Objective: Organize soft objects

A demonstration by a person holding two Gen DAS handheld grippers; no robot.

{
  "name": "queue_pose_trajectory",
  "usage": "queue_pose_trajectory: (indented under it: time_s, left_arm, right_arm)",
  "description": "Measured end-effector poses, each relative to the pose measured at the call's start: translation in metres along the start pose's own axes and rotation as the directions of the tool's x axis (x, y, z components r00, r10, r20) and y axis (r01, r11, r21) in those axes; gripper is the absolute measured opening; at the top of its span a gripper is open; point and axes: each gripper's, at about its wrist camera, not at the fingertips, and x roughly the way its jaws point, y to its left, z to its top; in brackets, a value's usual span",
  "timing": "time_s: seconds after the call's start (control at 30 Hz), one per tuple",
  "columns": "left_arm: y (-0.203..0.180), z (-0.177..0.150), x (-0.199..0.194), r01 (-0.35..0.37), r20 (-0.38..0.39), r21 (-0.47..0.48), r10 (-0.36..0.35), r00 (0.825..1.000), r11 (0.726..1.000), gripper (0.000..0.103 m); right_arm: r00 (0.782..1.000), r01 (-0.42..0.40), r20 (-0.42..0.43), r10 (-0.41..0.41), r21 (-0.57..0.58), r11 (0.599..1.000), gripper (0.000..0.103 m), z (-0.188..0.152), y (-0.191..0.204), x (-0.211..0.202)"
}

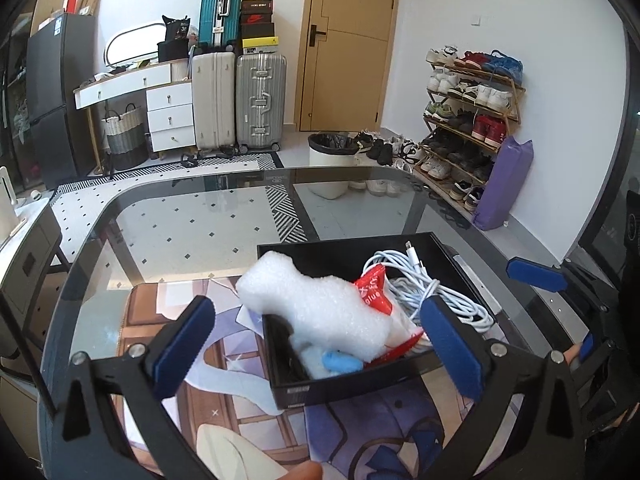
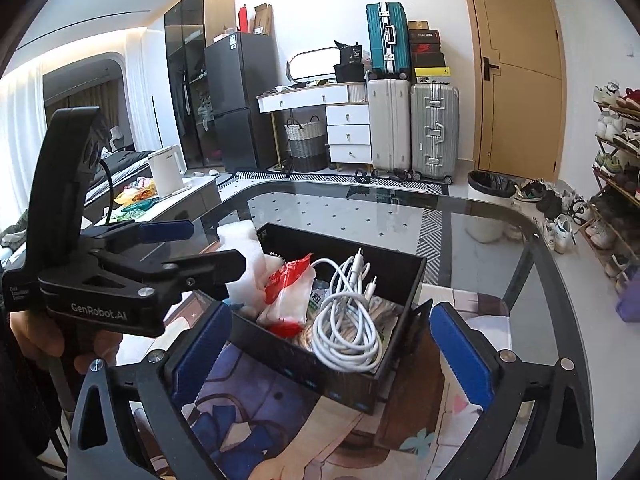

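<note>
I saw both hand-held grippers over the glass desk (image 1: 192, 216), and both were held apart with nothing between the pads. The left hand-held gripper (image 1: 320, 336) hung just near the box (image 1: 344, 390), with its blue pads wide on each side of the box's near left corner. The right hand-held gripper (image 2: 326, 354) stood at the near side of the same box (image 2: 304, 364), its pads also wide and not touching it.

The box was black and open, and it rested on a printed mat (image 1: 224, 364) on the desk. A white foam piece (image 1: 316, 304) lay tilted over the left wall of the box, one end sticking out above the mat and the other end down inside. Under its near end I saw a small light-blue soft thing (image 1: 340, 361); I could not tell what it was. A red and white packet (image 2: 286, 294) lay in the middle of the box, just beside the foam. A coiled white cable (image 2: 346, 320) filled the right part of the box, touching the packet.

In the right wrist view the left hand-held gripper (image 2: 216, 248) showed from the side at the far left of the box, near the foam (image 2: 244, 256).
</note>
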Motion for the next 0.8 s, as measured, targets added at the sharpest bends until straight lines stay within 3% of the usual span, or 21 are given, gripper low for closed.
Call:
queue_pose_trajectory:
  time_s: [0.4, 0.8]
  left_arm:
    - [0.000, -0.017, -0.034, -0.016, 0.083, -0.012, 0.017, 0.996, 1.000, 0.103]
    - [0.000, -0.045, -0.048, -0.037, 0.096, -0.019, 0.038, 0.995, 0.999, 0.103]
  right_arm:
    - [1.000, 0.013, 0.017, -0.013, -0.009, 1.000, 0.102, -0.010, 0.007, -0.009]
    - [0.997, 0.050, 0.051, -0.052, 0.039, 0.998, 0.102, -0.027, 0.005, -0.025]
